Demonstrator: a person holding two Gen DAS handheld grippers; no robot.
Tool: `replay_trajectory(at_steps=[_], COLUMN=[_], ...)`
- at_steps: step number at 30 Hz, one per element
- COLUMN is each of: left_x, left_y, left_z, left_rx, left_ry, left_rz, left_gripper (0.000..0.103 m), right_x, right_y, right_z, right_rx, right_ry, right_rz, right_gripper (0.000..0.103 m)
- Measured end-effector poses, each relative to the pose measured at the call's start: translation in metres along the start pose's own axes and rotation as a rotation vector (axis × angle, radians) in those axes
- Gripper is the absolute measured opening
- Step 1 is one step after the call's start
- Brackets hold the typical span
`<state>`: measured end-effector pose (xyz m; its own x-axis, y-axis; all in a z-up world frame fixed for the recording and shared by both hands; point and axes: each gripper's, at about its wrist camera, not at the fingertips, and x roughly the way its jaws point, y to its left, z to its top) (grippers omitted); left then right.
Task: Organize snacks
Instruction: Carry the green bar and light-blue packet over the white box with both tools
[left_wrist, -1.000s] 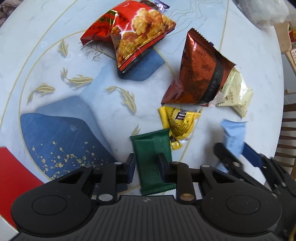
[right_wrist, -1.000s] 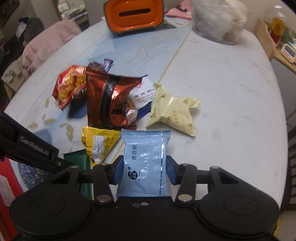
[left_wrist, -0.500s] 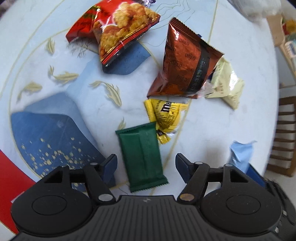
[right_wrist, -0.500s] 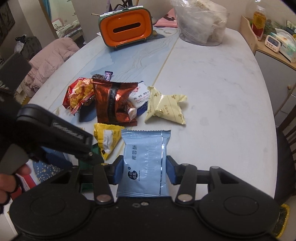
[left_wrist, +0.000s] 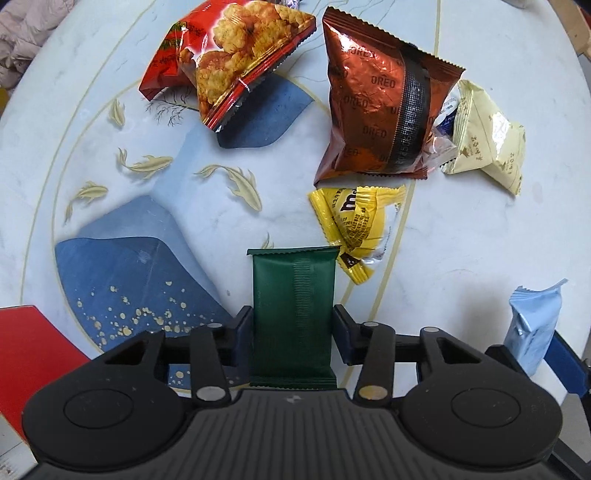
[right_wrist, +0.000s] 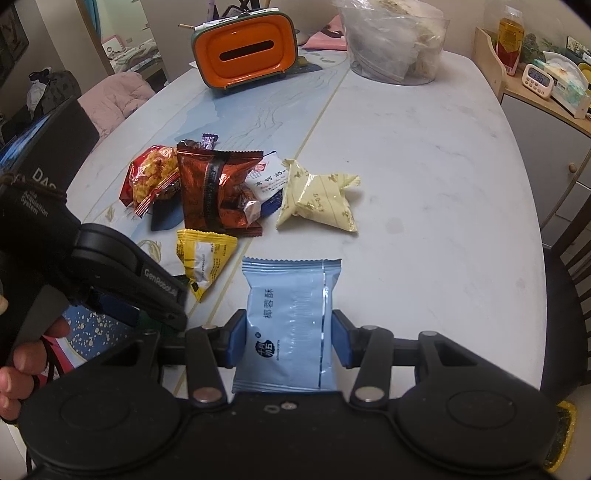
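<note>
On the painted table (left_wrist: 480, 229), the left gripper (left_wrist: 293, 328) is closing its jaws across the flat green packet (left_wrist: 293, 306), light, crinkly, likely slippery, while the right gripper (right_wrist: 286, 338) is clamping the pale blue packet (right_wrist: 290, 317).

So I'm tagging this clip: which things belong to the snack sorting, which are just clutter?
Job: green packet between closing left gripper; blue packet in right gripper; Oreo bag; yellow packet.
Clutter: orange tissue box; timer.

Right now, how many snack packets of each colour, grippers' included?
Red packet: 1
Brown packet: 1
Cream packet: 1
Yellow packet: 1
Green packet: 1
Light blue packet: 1
White packet: 1
Purple sweet: 1
Silvery sweet: 1
Total: 9
</note>
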<state>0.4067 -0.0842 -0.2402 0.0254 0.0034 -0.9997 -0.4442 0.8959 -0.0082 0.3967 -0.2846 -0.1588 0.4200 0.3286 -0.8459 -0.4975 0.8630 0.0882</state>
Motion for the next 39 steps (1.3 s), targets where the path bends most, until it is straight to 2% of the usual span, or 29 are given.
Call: replay_trajectory(at_steps=[11,23,31,39], left_x=[-0.019,-0.087,-0.136,-0.167], left_y=[0.032,0.068,0.101,0.142], left_z=[-0.002,-0.024,-0.055,-0.082], left_rx=[-0.049,0.022,0.134,0.239], left_ry=[-0.039,-0.118,-0.18,-0.219], left_rz=[-0.138,-0.302,-0.333,-0.323], left_gripper=[0.044,0.044,0.044,0.044], right_x=[-0.019,-0.091,-0.137,-0.158], right_y=[0.009,0.05,0.097,0.148], right_z=[-0.001,-0.008,-0.022,-0.041], right_rx=[0.029,0.053,0.076,0.084], right_ry=[-0.004,-0.08,-0.124,-0.142], right_rz=[-0.005,-0.032,-0.049,-0.057], right_gripper=[0.047,0.047,0.047,0.047])
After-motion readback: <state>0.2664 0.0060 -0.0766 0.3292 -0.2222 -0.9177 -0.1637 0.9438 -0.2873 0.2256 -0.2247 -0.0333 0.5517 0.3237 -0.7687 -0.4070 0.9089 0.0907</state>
